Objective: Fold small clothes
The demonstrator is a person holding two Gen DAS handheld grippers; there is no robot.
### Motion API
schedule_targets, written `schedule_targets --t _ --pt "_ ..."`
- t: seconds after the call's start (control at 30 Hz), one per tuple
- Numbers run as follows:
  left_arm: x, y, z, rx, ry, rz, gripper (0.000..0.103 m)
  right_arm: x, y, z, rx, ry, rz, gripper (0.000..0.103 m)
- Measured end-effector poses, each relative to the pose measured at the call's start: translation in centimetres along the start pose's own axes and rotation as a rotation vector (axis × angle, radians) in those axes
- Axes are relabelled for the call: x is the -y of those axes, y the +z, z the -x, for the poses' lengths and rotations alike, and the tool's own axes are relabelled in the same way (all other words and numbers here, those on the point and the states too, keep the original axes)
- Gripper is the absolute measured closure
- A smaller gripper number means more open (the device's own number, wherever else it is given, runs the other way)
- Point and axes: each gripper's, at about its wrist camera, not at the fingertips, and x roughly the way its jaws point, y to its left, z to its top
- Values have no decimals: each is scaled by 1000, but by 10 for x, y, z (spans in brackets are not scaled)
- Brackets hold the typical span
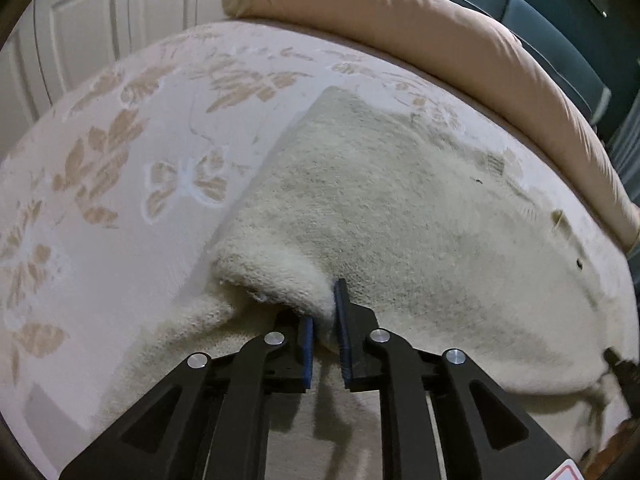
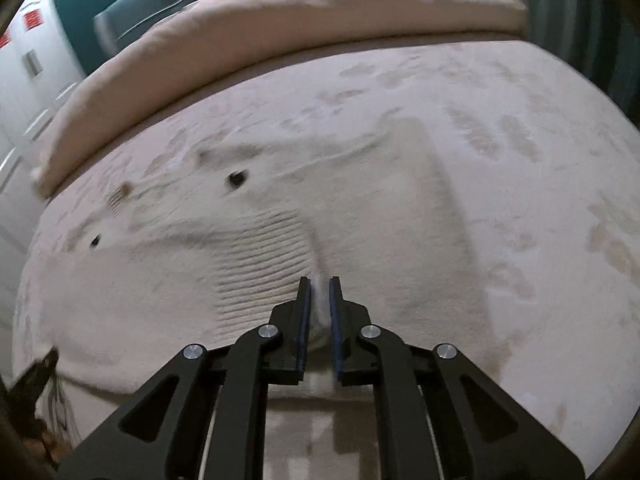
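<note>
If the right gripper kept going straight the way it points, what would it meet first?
The right gripper is already shut on the cream knit garment, so more of that garment lies straight ahead, its ribbed band just to the left. Beyond it is the floral bedspread. Depth is unclear.

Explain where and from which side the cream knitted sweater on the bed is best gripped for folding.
Grip the sweater at its near hem edge, coming in low from the bed's near side. That edge is thin and free to lift; both the left gripper and right gripper pinch it there.
</note>
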Motion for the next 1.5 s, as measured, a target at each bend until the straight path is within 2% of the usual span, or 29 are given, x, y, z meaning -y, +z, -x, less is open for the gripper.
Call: schedule_targets --t 0.03,0.07,0.13,0.23,0.27,0.3,0.37,0.43,0.5,0.57,0.7,0.73,0.77,0.8,0.87,0.9,0.97,1.03,1.1,1.13,1.17,1.2,1.23,1.27,1.37,1.4,1.43,1.47,1.5 --pt "0 -1 0 2 -2 0 90 4 1 8 34 -33 -49 92" --pt "-1 0 0 3 -4 3 90 4 1 16 57 -19 -75 92" --pt "-2 -1 0 10 1 12 90 -14 -1 30 70 108 -47 92" --pt "-1 -1 1 11 6 22 90 -98 -15 37 -20 287 201 92" --pt "-1 0 1 4 7 27 90 -132 -25 34 -79 374 268 93" --pt "-1 0 1 -2 6 31 90 -153 -33 30 -116 420 295 93" --pt "-2 1 2 -18 -1 35 90 -189 -51 18 -180 460 361 93" --pt "-4 3 1 -29 -7 30 89 -200 -63 9 -185 435 420 93" --pt "-4 4 0 -36 -12 19 89 -179 -62 -4 -188 371 426 97" --pt "-6 4 0 -38 -22 18 89 -133 -50 -9 -185 373 360 103" --pt "-8 2 0 -31 -38 22 88 -4 -19 0 -130 253 141 103" --pt "-9 2 0 -30 -38 24 88 22 -15 3 -115 148 106 96" --pt "-8 2 0 -28 -36 29 88 44 -12 5 -93 32 92 94" --pt "-8 2 0 -27 -35 37 88 71 -9 9 -78 10 50 95" --pt "-8 2 1 -29 -37 53 88 99 -7 16 -80 104 -67 97" --pt "-9 3 3 -31 -47 69 88 102 -5 20 -70 127 -89 94" --pt "-13 5 10 -30 -68 111 85 88 -4 23 -50 155 -66 60" --pt "-14 6 15 -24 -63 130 81 67 -1 18 -47 214 -44 51" --pt "-13 8 15 -29 -37 118 81 30 1 -8 -113 274 -18 49" --pt "-12 8 14 -35 -23 109 80 22 -1 -15 -140 278 -14 49" --pt "-12 10 13 -39 -8 106 81 13 -3 -27 -171 259 -10 53" --pt "-11 12 14 -39 -9 100 89 5 -1 -30 -161 217 12 63" --pt "-11 14 15 -33 1 93 94 -1 1 -27 -155 216 26 97" --pt "-10 16 18 -19 3 82 95 -7 8 -17 -146 261 27 96" --pt "-9 25 28 28 5 55 97 -8 37 46 62 412 9 97" --pt "-9 26 28 33 12 48 97 -3 41 61 124 435 11 97" --pt "-9 27 26 30 20 41 97 1 43 60 151 415 20 97" --pt "-8 26 20 9 19 30 96 4 42 38 109 335 45 97" --pt "-7 25 14 -12 26 25 96 7 37 11 25 265 53 97"
